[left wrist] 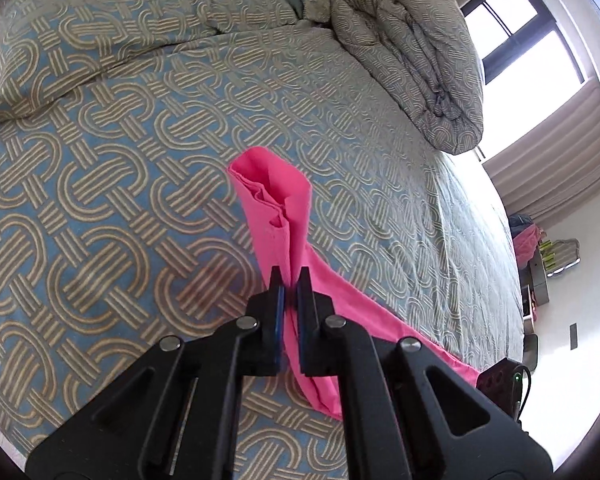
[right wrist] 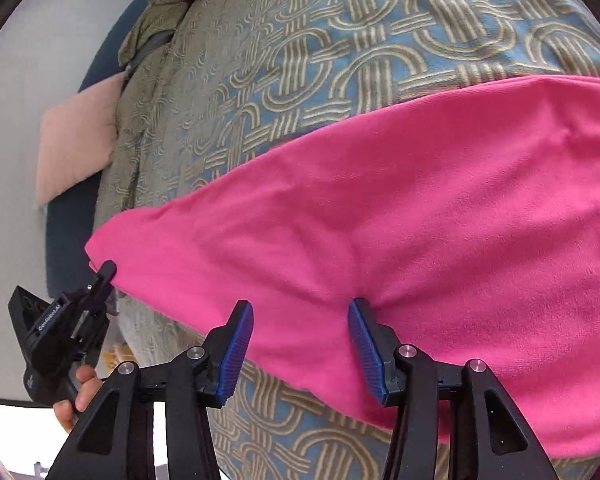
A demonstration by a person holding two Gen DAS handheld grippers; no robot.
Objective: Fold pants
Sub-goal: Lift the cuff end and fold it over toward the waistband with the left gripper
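Observation:
The bright pink pants (left wrist: 278, 216) lie on the patterned bed. In the left wrist view my left gripper (left wrist: 290, 280) is shut on a bunched end of the pants and lifts it off the bed, with layered edges standing above the fingers. The rest of the fabric trails back to the lower right. In the right wrist view the pants (right wrist: 440, 216) spread wide across the bed. My right gripper (right wrist: 300, 308) is open, its blue pads on either side of the pants' near edge. The left gripper (right wrist: 100, 276) shows at the pants' far left corner.
The bed cover (left wrist: 132, 168) has a blue and tan woven pattern. A pillow (left wrist: 76, 36) and a bunched duvet (left wrist: 416, 56) lie at the head. A pink cushion (right wrist: 76, 140) leans by the wall. A window (left wrist: 520, 28) and floor clutter (left wrist: 540, 256) are to the right.

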